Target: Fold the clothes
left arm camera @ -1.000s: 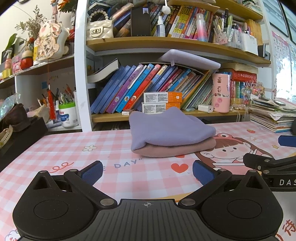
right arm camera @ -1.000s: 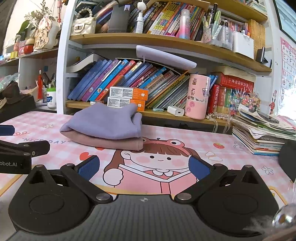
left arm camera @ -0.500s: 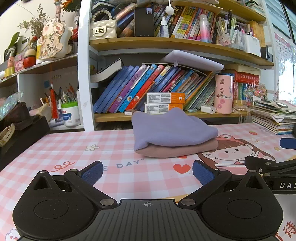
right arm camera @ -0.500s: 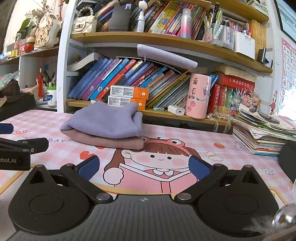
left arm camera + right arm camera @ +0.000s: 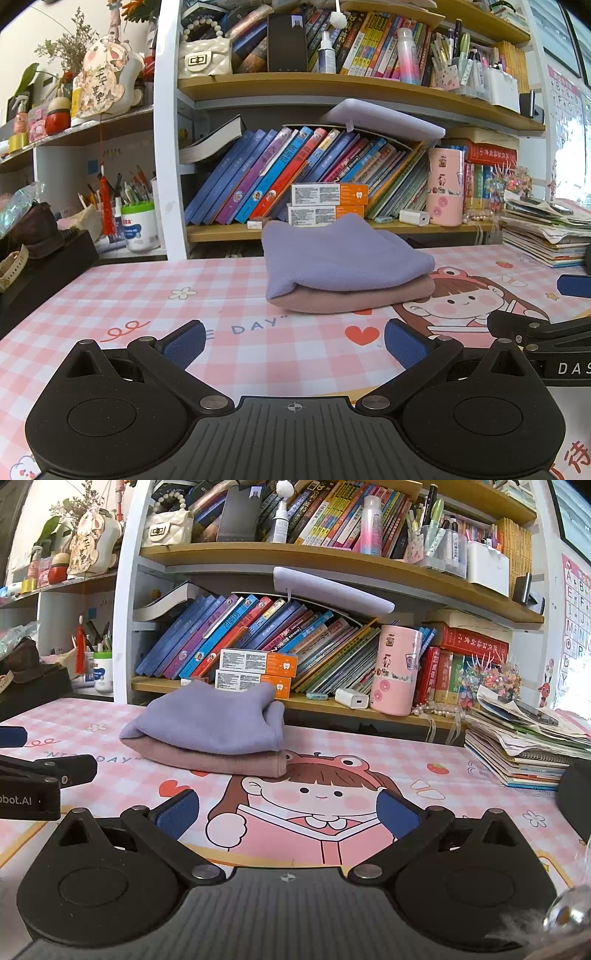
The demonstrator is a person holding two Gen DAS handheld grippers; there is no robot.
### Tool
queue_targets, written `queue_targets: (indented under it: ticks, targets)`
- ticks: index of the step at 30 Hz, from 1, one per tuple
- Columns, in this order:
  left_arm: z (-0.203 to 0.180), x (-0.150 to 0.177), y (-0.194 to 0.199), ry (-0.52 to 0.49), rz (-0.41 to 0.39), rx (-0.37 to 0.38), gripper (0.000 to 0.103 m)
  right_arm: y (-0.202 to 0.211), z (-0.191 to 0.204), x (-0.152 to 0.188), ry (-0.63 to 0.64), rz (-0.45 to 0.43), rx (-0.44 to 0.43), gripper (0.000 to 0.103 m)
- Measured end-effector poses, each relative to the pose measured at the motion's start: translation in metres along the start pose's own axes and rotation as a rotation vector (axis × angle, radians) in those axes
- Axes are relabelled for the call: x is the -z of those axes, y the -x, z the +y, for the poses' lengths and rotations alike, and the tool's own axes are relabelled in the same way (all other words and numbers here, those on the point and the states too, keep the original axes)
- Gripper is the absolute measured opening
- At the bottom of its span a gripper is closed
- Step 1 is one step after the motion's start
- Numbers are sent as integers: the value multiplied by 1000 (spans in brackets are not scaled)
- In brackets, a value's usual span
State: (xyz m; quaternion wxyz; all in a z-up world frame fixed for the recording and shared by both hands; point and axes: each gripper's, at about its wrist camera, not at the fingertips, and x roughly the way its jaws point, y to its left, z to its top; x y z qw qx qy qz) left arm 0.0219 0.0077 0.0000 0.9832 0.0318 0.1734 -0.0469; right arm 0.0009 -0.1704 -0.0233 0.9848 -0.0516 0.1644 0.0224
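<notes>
Right wrist: pink garment (image 5: 221,760) mostly hidden, perhaps folded.

This looks like a child's study desk at home. A pink cartoon desk mat (image 5: 221,295) lies below a bookshelf (image 5: 332,557) crammed with picture books (image 5: 280,173), pens and trinkets.

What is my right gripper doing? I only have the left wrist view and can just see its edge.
Observer: The right gripper is open, with nothing between its blue pads, above the cartoon girl printed on the mat.
Operator: Is it touching the folded clothes?
Observer: No. The purple garment on the pink garment lies ahead of it, toward its left, clear of both fingers.
Operator: Anything close on its right?
Observer: A clear rounded object sits by the gripper body at the bottom right corner; I cannot tell what it is.
</notes>
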Motion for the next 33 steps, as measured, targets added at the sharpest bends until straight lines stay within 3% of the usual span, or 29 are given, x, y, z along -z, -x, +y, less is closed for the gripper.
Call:
queue_targets:
  ticks: [21,33]
  targets:
    - [3,-1,-4,16,30,52,103,-1,0,0,-1,11,2,103]
    - [6,-1,-5,32,40,42,103,-2,0,0,3,14,4,103]
